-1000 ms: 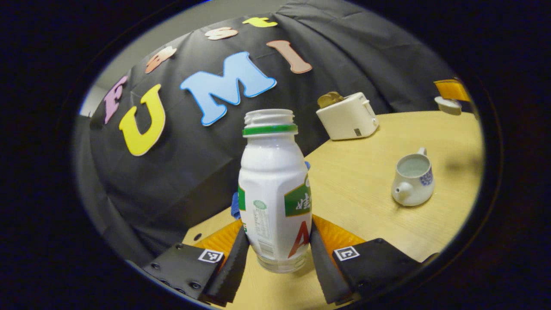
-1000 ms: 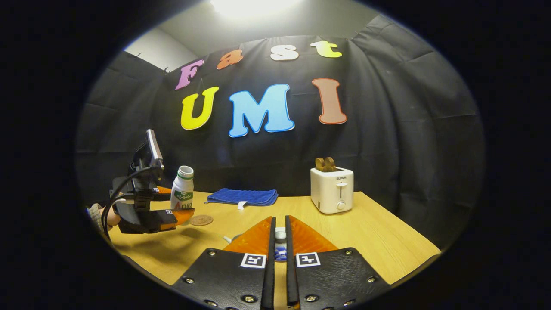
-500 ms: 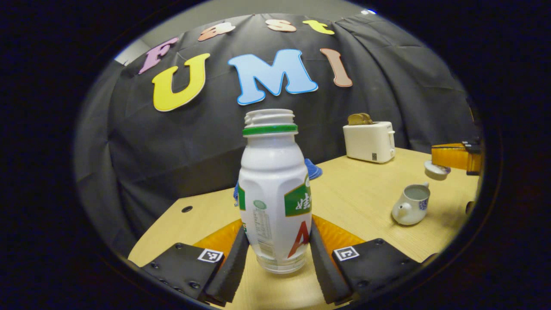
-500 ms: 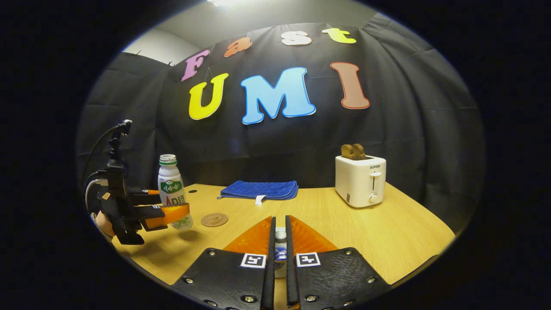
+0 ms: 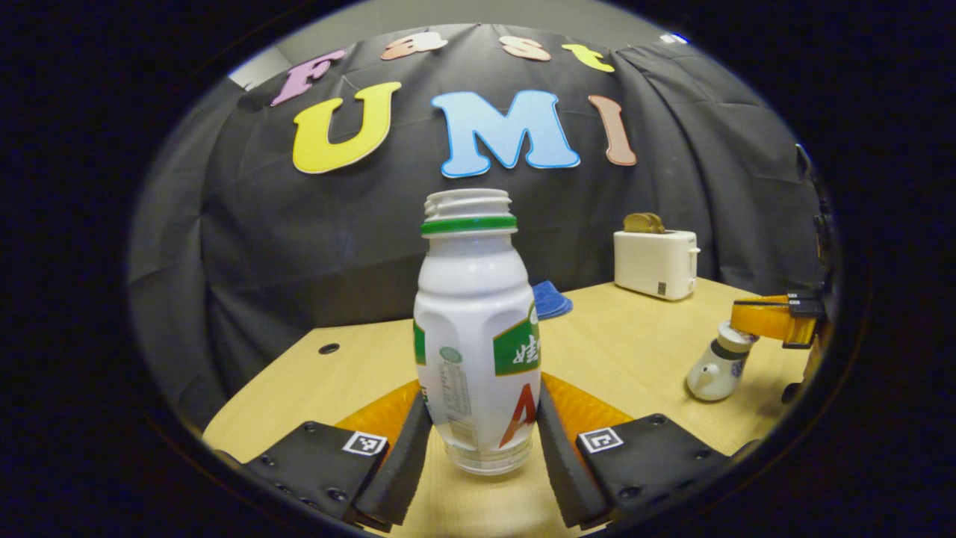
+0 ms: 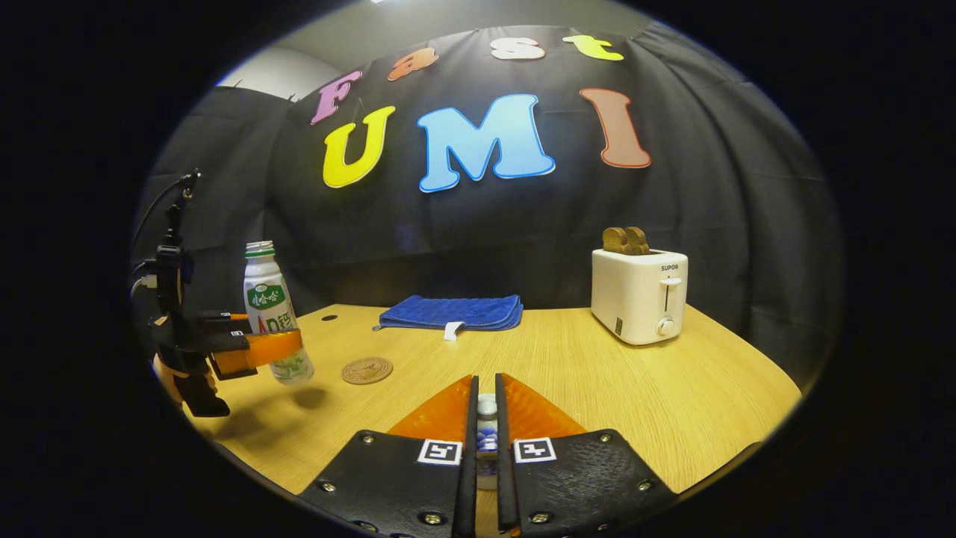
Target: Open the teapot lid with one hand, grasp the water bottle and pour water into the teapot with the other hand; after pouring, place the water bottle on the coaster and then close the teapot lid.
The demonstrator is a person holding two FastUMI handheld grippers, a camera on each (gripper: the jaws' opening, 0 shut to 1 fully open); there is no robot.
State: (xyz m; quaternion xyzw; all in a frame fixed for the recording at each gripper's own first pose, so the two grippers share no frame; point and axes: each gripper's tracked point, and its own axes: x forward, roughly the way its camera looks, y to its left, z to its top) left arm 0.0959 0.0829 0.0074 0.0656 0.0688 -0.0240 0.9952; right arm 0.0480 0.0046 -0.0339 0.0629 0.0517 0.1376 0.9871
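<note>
White plastic water bottle (image 5: 475, 329) with green neck ring, uncapped, clamped upright in left gripper (image 5: 478, 448) jaws above the worktop (image 6: 567, 373), right gripper (image 6: 484, 441) jaws clamped on the white ceramic teapot lid (image 6: 486, 408) knob, round brown coaster (image 6: 367, 370) right of the bottle.

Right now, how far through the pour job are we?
Pouring looks done: the water bottle is upright, clamped in the left hand-held gripper above the table, not yet on the coaster. The right hand-held gripper is shut on the lid, which sits at the teapot mouth; full seating can't be told. Left: set the bottle on the coaster, release the lid.
</note>
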